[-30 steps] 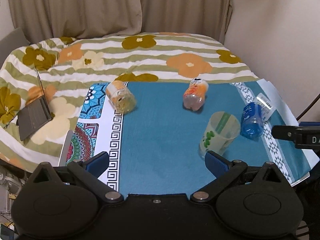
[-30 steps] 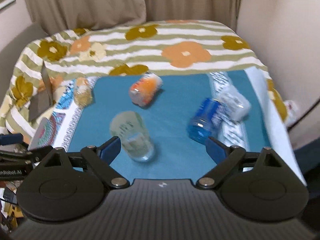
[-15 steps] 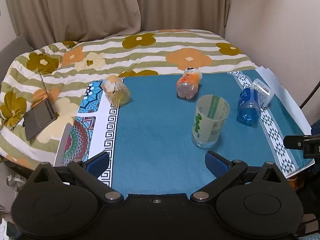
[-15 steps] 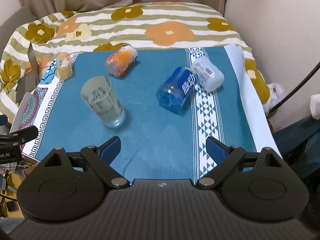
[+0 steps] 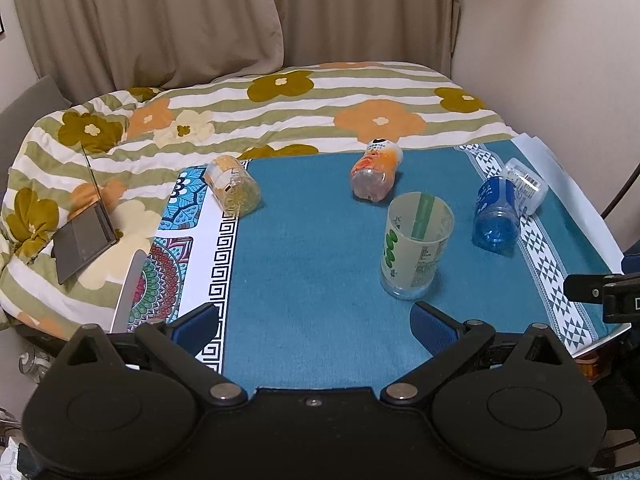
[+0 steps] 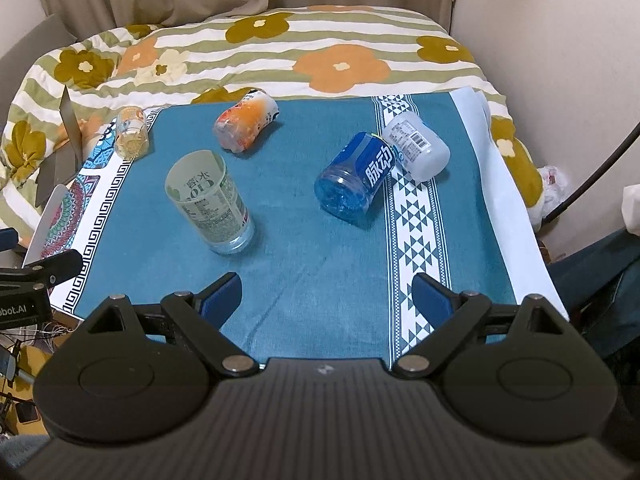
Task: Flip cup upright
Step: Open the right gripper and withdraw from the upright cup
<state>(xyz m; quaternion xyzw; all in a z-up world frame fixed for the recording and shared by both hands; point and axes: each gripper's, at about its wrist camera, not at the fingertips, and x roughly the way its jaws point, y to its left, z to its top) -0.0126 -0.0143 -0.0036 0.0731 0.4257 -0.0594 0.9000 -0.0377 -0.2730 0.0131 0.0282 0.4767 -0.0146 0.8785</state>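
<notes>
In the left wrist view, the left gripper [image 5: 314, 322] is seen spread wide, with nothing held between its blue pads [image 5: 196, 322] and nothing touched. It is held above the near edge of the teal cloth [image 5: 308, 264]. One cup [image 5: 416, 246], translucent with green print, is seen standing upright on its base on the cloth, mouth open to the top, just beyond the right-hand pad. Four cut bottle containers are counted lying on their sides: a yellowish one [image 5: 234, 190] at the cloth's left border, an orange one [image 5: 375, 176] behind the cup, a blue one [image 5: 496, 216] to the right, and a clear white one [image 5: 524, 186] touching the blue one. A flowered quilt [image 5: 280, 116] is spread behind the cloth, and one open laptop [image 5: 86, 236] is seen on it at the left. Part of the other gripper is visible at the right edge.

In the right wrist view, the right gripper [image 6: 328, 298] is likewise shown wide open, empty, and clear of every object, near the front edge of the cloth [image 6: 316, 240]. The single cup [image 6: 210, 202] is seen upright to the left of centre, well apart from both pads [image 6: 432, 300]. The same four lying containers are counted: yellowish [image 6: 131, 138], orange [image 6: 245, 126], blue [image 6: 356, 178] and clear white [image 6: 416, 146], the last two touching. The quilt [image 6: 340, 64] fills the background.
</notes>
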